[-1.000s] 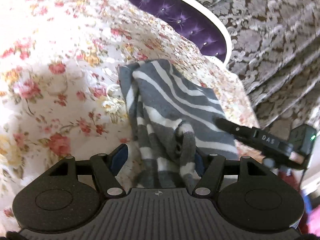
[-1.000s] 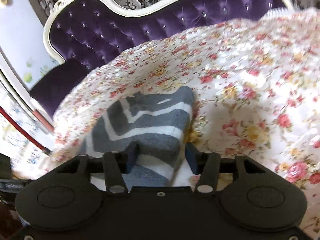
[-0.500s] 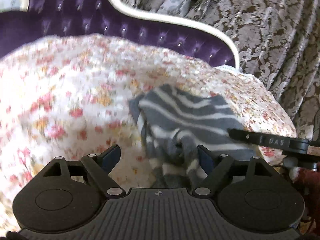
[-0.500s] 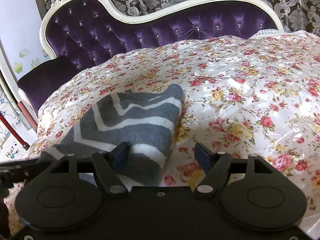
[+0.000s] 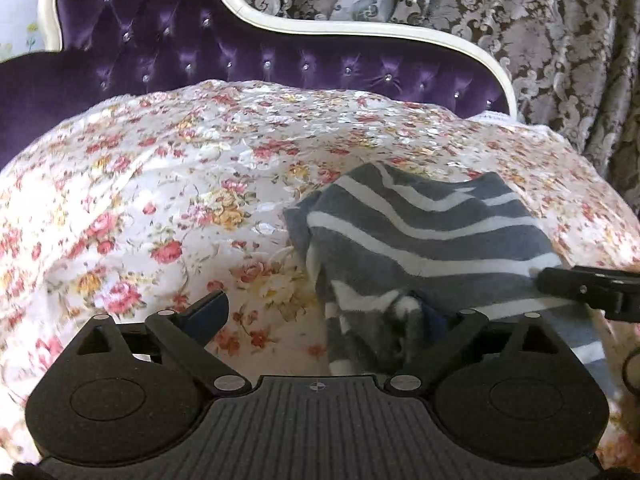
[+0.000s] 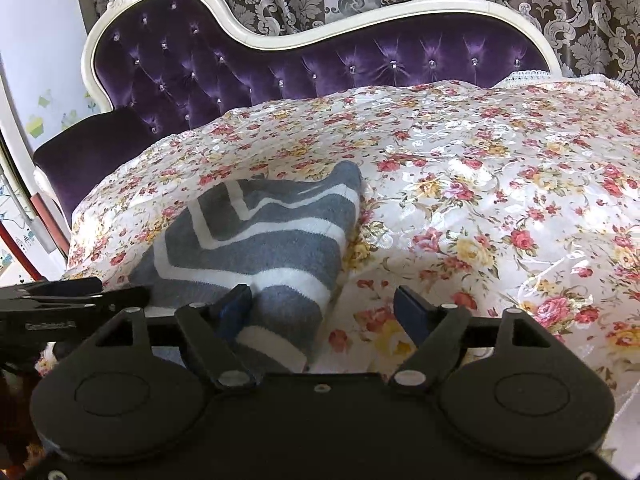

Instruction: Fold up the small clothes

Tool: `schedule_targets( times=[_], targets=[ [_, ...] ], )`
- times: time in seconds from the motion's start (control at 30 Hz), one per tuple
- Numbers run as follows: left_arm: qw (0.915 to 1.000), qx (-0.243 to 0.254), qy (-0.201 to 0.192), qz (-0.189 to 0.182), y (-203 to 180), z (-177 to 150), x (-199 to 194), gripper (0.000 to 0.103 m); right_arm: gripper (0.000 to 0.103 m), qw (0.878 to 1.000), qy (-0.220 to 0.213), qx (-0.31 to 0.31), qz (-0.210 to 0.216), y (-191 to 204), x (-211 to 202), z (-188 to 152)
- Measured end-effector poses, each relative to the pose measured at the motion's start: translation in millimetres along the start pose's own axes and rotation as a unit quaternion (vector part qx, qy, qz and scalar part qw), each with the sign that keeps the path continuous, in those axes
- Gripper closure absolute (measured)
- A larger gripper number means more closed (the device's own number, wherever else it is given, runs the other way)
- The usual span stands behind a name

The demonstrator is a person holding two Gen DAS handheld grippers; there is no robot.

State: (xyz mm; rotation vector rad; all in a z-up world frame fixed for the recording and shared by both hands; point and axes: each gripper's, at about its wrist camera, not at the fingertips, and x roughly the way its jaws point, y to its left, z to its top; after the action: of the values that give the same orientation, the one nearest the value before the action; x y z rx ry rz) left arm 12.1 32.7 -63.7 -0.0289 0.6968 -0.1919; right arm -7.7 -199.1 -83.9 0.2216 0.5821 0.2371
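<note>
A grey garment with white stripes (image 5: 424,236) lies folded on the floral bedspread (image 5: 160,184). In the left wrist view it sits at the right, its near edge bunched against my right fingertip. My left gripper (image 5: 320,312) is open, with bare bedspread between its fingers. In the right wrist view the garment (image 6: 264,240) lies at the left, its near corner over my left fingertip. My right gripper (image 6: 324,306) is open, the garment's edge and bedspread between its fingers. Each gripper's black tip shows at the edge of the other's view.
A purple tufted headboard with a white frame (image 6: 280,64) stands behind the bed. Patterned brown and silver curtains (image 5: 560,40) hang behind it. The floral bedspread (image 6: 500,200) spreads wide to the right of the garment.
Both grippers have opened, let go of the garment and drawn back and up. The garment now rests folded on the bedspread.
</note>
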Motion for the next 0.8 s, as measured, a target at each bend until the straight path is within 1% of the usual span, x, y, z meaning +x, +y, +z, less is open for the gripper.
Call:
schedule_targets(
  times=[0.07,0.23,0.33,0.37,0.47,0.57,0.7,0.8],
  targets=[
    [1.0,-0.002,-0.001,0.004,-0.8,0.4,-2.6,0.006,0.022,1.0,-0.001,0.003,-0.001,-0.2,-1.7,-1.1],
    [0.9998,0.004,-0.003,0.017,-5.4,4.1,-14.9,0.007,0.014,1.0,-0.01,0.001,-0.012,0.1,-11.4,-1.4],
    [0.9995,0.012,-0.001,0.031,-9.8,6.5,-23.1,0.007,0.005,1.0,-0.025,0.001,-0.019,0.1,-24.1,-2.1],
    [0.9992,0.016,-0.003,0.037,-12.3,7.0,-26.7,0.007,0.0,0.999,-0.032,0.0,-0.02,0.7,-29.0,-2.3],
    [0.9983,0.029,-0.013,0.048,-20.3,8.2,-39.6,0.007,0.0,0.998,-0.055,-0.001,-0.019,2.2,-43.9,-2.2],
    [0.9977,0.03,-0.024,0.055,-28.7,10.0,-53.1,0.007,0.0,0.997,-0.072,-0.006,-0.021,6.5,-57.8,-1.1],
    [0.997,0.032,-0.039,0.058,-38.2,11.1,-69.4,0.007,0.0,0.996,-0.082,-0.024,-0.03,15.5,-70.8,-0.5],
    [0.9962,0.035,-0.045,0.065,-44.8,10.8,-78.6,0.007,0.0,0.996,-0.084,-0.032,-0.029,19.8,-76.8,-1.8]
  ],
)
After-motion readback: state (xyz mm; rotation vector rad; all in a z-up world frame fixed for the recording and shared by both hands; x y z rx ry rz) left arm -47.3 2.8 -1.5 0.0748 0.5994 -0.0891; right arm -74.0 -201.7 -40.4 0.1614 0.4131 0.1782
